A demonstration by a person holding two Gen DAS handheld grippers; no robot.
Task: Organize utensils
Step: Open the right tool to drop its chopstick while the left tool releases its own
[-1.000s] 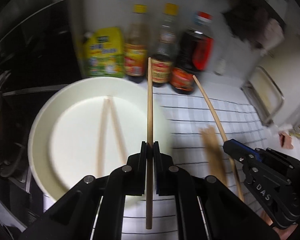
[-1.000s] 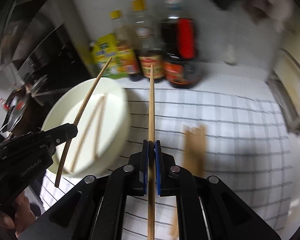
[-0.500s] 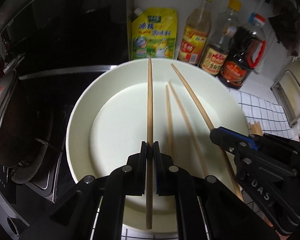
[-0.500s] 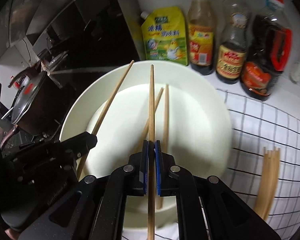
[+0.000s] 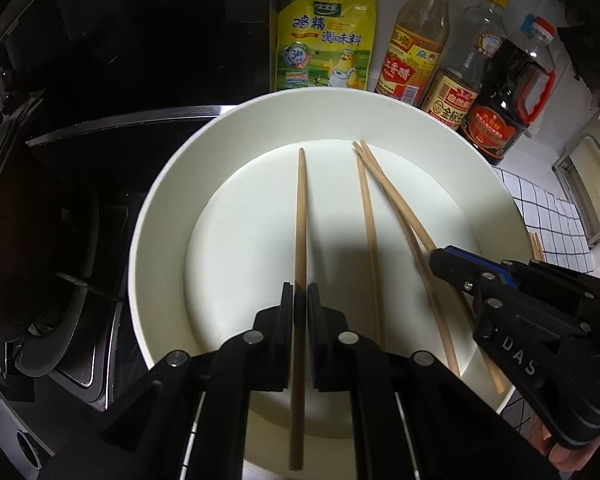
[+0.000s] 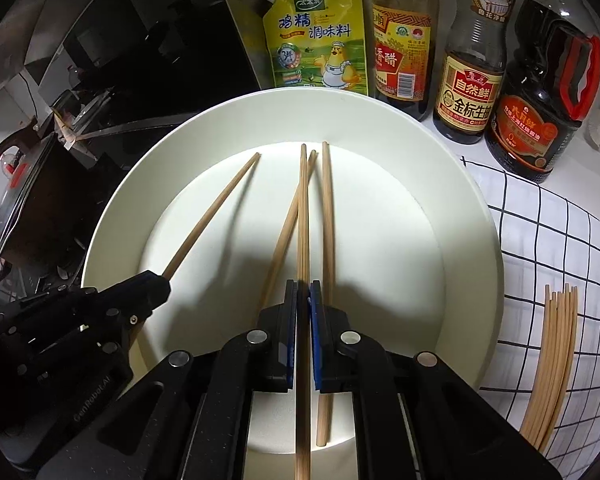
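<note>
A large white plate [image 5: 164, 216] [image 6: 468, 216] holds two loose wooden chopsticks [image 5: 366, 216] [image 6: 327, 216]. My left gripper [image 5: 298, 292] is shut on a chopstick [image 5: 301, 208] held low over the plate's left half; it also shows in the right wrist view [image 6: 156, 280]. My right gripper [image 6: 303, 288] is shut on another chopstick [image 6: 303, 208], lying close over the two loose ones; it shows in the left wrist view [image 5: 440, 256]. A bundle of several more chopsticks [image 6: 552, 364] lies on the checked cloth to the right.
A yellow seasoning pouch [image 6: 320, 36] and three sauce bottles [image 6: 476, 60] stand against the wall behind the plate. A black stove [image 5: 60, 200] with a pan lies to the left. The checked cloth [image 6: 560, 232] covers the counter on the right.
Both grippers have moved left from over the checked cloth to over the plate and come lower, each still holding its chopstick. The held chopsticks now sit close to the plate's surface.
</note>
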